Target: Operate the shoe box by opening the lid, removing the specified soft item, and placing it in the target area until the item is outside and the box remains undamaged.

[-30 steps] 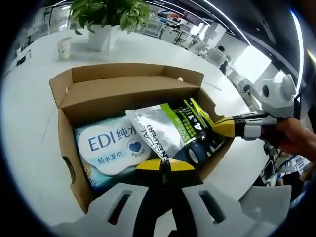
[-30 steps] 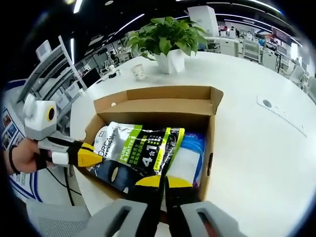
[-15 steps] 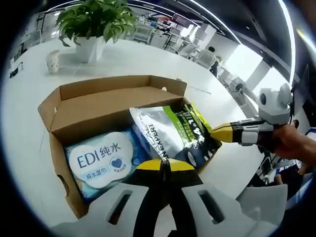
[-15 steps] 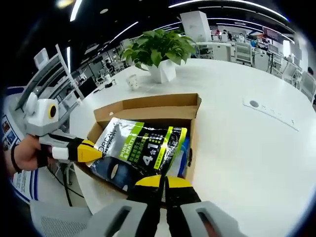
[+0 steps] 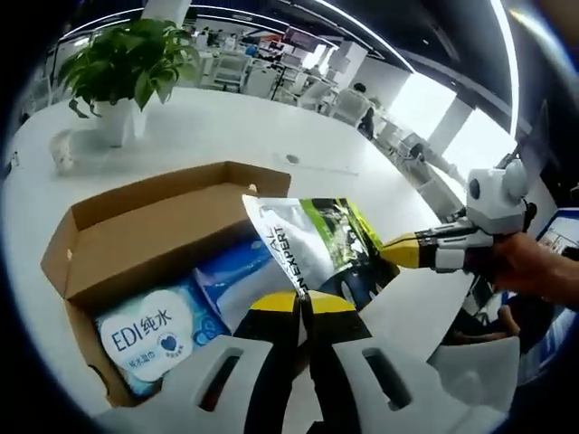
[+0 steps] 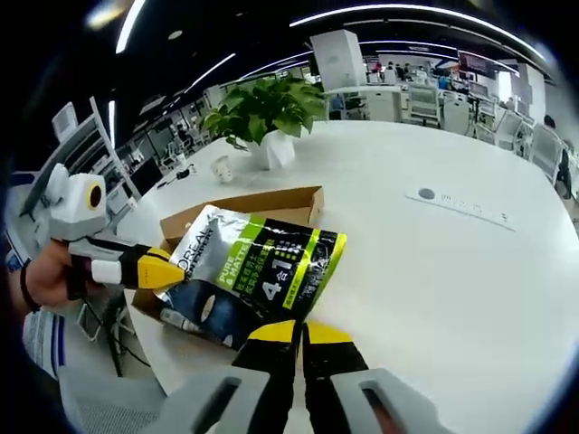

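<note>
The silver, black and green pouch (image 5: 321, 249) hangs above the open shoe box (image 5: 136, 226), clear of its cardboard walls and held at two opposite edges. In the left gripper view its side reads "EXPERT" in dark letters running along the silver margin; in the right gripper view the front (image 6: 253, 271) shows part of a white brand word on black ending in "OREAL", a green band with "PURE & MATTE" and a large "4 in 1" mark.

The left gripper (image 5: 303, 307) has its yellow-tipped jaws pressed together on the pouch's lower edge. The right gripper (image 6: 298, 336) likewise has its jaws closed on the pouch's bottom edge, and in the left gripper view it reaches in from the right with a hand (image 5: 534, 267) behind it.

Inside the box lie a wet-wipe pack (image 5: 149, 336) labelled "EDI" with Chinese characters and a heart, and beside it a blue packet (image 5: 231, 271).

The white worktop (image 6: 434, 271) lies bare and wide on the far side of the box, with a potted plant (image 6: 262, 113) and a paper cup (image 6: 222, 169) standing well apart from it.
</note>
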Tool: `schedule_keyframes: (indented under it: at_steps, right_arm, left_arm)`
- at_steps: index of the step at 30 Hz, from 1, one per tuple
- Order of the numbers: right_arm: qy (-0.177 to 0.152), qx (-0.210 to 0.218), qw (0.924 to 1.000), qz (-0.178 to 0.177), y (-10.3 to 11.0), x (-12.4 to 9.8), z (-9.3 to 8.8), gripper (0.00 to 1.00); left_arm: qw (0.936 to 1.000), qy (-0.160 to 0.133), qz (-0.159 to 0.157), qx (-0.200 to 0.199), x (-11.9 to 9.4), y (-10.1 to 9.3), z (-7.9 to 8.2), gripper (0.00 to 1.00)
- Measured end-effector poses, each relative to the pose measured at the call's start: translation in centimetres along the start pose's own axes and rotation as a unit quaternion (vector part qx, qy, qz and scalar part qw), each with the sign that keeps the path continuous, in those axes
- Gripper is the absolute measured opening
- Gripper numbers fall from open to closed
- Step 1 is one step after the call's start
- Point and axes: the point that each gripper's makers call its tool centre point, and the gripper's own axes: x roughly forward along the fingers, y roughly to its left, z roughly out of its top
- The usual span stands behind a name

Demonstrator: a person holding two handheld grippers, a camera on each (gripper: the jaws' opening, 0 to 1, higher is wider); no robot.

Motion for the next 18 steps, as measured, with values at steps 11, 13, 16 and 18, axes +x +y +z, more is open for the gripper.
schedule_keyframes:
  at_steps: [11, 13, 16, 18]
  right_arm:
    - [-0.008, 0.029, 0.9992, -0.027, -4.1, -2.8, -1.3, 0.0]
    - [-0.01, 0.033, 0.9989, -0.032, -4.8, -3.3, -1.5, 0.0]
    - [-0.014, 0.043, 0.9982, -0.04, -6.2, -4.1, -1.8, 0.0]
    - [-0.015, 0.046, 0.9979, -0.042, -6.7, -4.4, -1.9, 0.0]
  left_arm:
    - [0.9982, 0.027, -0.03, 0.045, 3.5, -4.2, 0.4, 0.01]
    - [0.9974, 0.032, -0.035, 0.054, 4.0, -5.1, 0.3, 0.02]
    - [0.9965, 0.039, -0.042, 0.061, 5.0, -5.9, 0.5, 0.02]
    - [0.9957, 0.043, -0.044, 0.07, 5.5, -6.3, 0.6, 0.02]
